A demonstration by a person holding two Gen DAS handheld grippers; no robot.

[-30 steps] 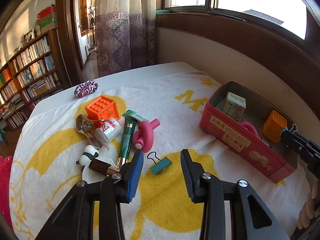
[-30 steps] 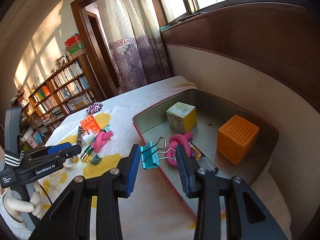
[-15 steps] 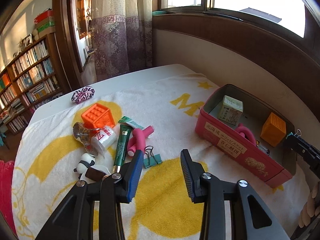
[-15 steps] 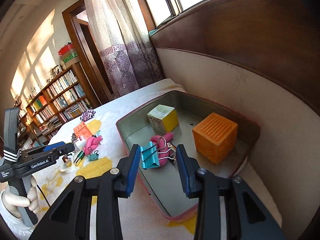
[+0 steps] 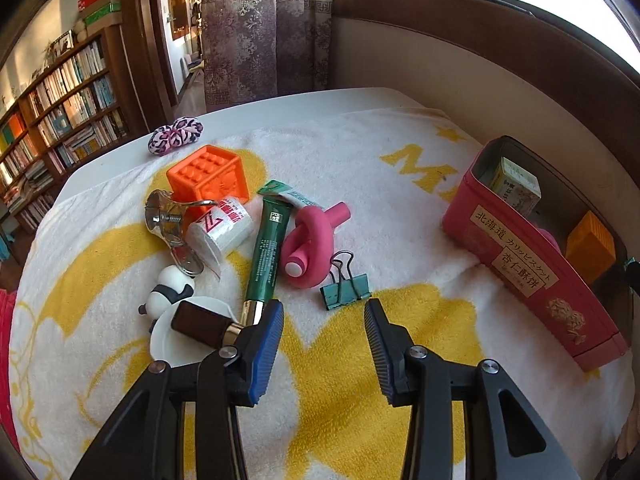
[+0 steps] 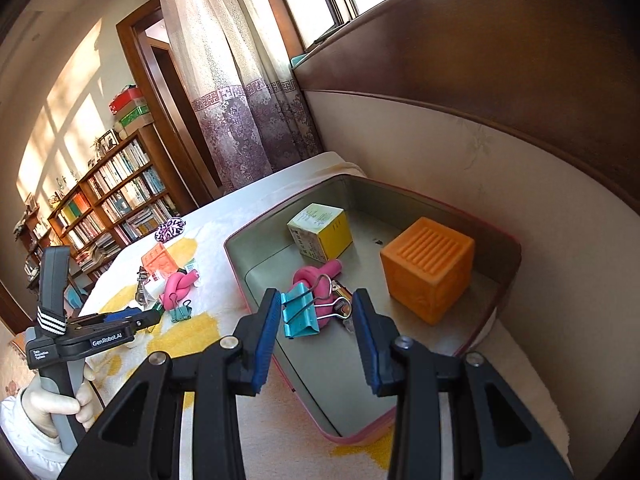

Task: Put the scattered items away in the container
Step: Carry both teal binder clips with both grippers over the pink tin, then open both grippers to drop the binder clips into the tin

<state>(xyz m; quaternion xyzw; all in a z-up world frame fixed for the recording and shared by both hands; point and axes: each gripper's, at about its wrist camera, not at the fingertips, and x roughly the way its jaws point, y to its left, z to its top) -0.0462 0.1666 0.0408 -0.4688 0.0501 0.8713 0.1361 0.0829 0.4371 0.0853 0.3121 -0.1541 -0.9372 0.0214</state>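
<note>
The left claw [image 5: 324,334] is hanging over the towel [image 5: 360,184] with its jaws opening and nothing between them; a teal clip [image 5: 346,292] is lying on the towel just beyond its tips. Beside that clip are sitting a pink knot [image 5: 308,242], a green tube [image 5: 268,252], a white roll [image 5: 220,230], a metal clamp [image 5: 168,220], an orange block [image 5: 208,178], a panda figure [image 5: 166,296] and a brown cap [image 5: 200,322] on a white dish [image 5: 164,342]. A leopard scrunchie [image 5: 176,138] is resting farther back on the bare surface [image 5: 280,106].

The right claw [image 6: 316,316] is hovering over the near end of the pink tin [image 6: 240,276], narrowly parted, with a blue clip [image 6: 300,314] between its pads. The clip's body is lying against the left pad and its wire loops are reaching toward the right one; it seems gripped, though the contact on the right is hard to make out. Inside the tin are sitting a second pink knot [image 6: 316,276], a yellow box [image 6: 324,236], an orange cube [image 6: 428,268] and some small item under the clip, too hidden to name.

A hand [image 6: 56,404] is gripping the left tool's handle at the lower left of the right view.
</note>
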